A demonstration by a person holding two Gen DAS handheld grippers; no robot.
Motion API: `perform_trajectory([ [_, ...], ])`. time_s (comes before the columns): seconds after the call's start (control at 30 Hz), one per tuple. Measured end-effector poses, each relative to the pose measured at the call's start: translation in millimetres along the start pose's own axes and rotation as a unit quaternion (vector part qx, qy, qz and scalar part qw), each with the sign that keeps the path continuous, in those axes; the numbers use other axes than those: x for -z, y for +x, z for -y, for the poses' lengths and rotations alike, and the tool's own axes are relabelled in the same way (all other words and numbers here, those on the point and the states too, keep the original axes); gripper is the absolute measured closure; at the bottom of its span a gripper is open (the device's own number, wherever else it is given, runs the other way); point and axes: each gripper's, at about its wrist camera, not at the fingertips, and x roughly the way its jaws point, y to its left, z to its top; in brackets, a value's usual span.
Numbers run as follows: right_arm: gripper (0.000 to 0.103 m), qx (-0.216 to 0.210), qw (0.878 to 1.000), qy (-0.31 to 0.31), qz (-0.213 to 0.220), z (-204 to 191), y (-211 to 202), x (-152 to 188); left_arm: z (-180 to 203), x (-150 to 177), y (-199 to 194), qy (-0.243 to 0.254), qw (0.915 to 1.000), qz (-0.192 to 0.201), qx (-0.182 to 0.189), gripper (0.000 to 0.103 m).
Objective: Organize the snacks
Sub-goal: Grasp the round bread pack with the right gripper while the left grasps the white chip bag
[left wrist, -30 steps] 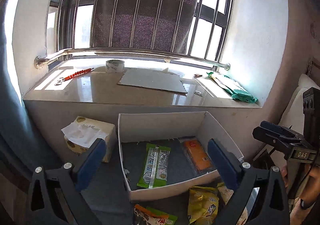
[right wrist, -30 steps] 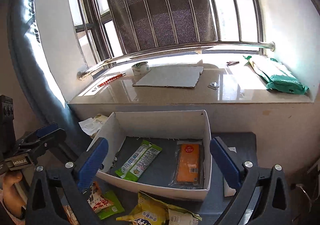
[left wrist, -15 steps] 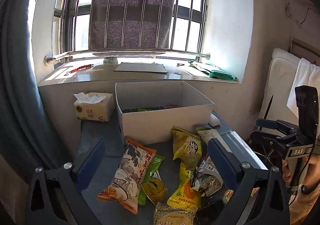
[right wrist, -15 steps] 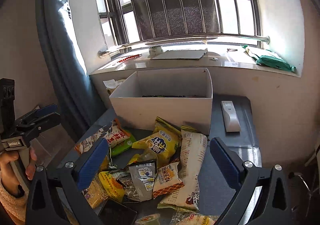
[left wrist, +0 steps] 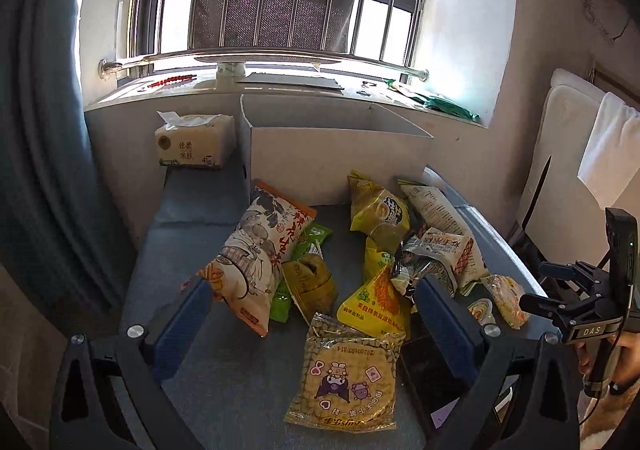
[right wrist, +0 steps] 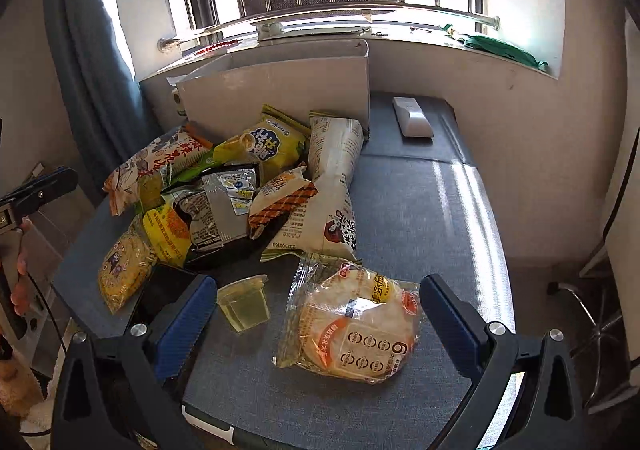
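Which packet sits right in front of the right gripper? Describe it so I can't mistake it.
Start at the white cardboard box under the window and come down past the snack pile to the bare grey cushion. Between the right gripper fingers lies a clear round cracker packet, apart from the heap, beside a small jelly cup.

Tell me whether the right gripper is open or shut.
Open. In the right wrist view the right gripper has its two blue fingers spread wide, empty, with the clear round-snack packet lying flat between them.

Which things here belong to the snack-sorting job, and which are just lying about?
Job: white box; snack pile; round-cracker packet; jelly cup; yellow cartoon packet.

Lying about: tissue pack; remote; green bag.
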Motion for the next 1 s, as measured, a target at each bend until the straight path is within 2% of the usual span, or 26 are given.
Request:
perform_trajectory([
  [0.1,0.000,-0.004,0.999,0.020,-0.038,13.7,14.4,11.2,-3.7,3.5,0.3,-0.006,1.0000,-0.001,0.006,0.000],
  [0.17,0.000,-0.014,0.998,0.038,-0.049,20.8,21.0,13.5,-5.2,4.7,1.6,-0.010,0.9999,-0.005,0.001,0.000],
  [0.3,0.000,0.020,0.996,0.050,-0.072,27.9,36.1,12.9,-9.6,7.4,3.8,-0.017,0.9998,-0.010,-0.002,0.000],
  [0.37,0.002,0.016,0.995,0.054,-0.084,29.8,42.1,15.1,-11.7,8.7,4.5,-0.019,0.9997,-0.012,-0.004,0.000],
  [0.4,0.003,0.019,0.996,0.052,-0.076,29.4,41.3,16.2,-13.0,9.3,4.7,-0.020,0.9997,-0.013,-0.007,0.000],
  [0.43,0.011,0.026,0.996,0.046,-0.073,27.5,41.0,16.2,-14.3,9.7,5.0,-0.021,0.9997,-0.013,-0.007,0.000],
  [0.5,0.021,0.028,0.996,0.037,-0.071,25.3,39.4,15.4,-18.3,10.0,8.0,-0.026,0.9995,-0.017,-0.010,0.000],
  [0.57,0.022,0.010,0.997,0.047,-0.067,27.6,35.9,15.8,-21.4,10.1,11.9,-0.027,0.9993,-0.022,-0.011,0.000],
  [0.63,0.022,0.010,0.997,0.046,-0.064,27.0,31.2,16.0,-24.7,7.8,18.2,-0.026,0.9992,-0.029,-0.014,0.000],
  [0.73,0.022,-0.017,0.998,0.055,-0.039,25.5,13.7,12.6,-27.4,-4.5,30.1,-0.009,0.9992,-0.033,-0.022,0.000],
  [0.8,0.022,-0.020,0.998,0.054,-0.024,22.9,2.0,8.6,-28.2,-16.3,44.6,0.007,0.9989,-0.041,-0.022,0.000],
  [0.93,0.022,-0.034,0.998,0.051,-0.003,19.6,-12.5,-0.5,-27.2,-44.1,89.2,0.037,0.9961,-0.075,-0.028,0.000],
  [1.0,0.022,-0.041,0.998,0.050,0.003,18.1,-15.2,-2.6,-29.1,-53.4,115.3,0.044,0.9928,-0.106,-0.035,0.000],
])
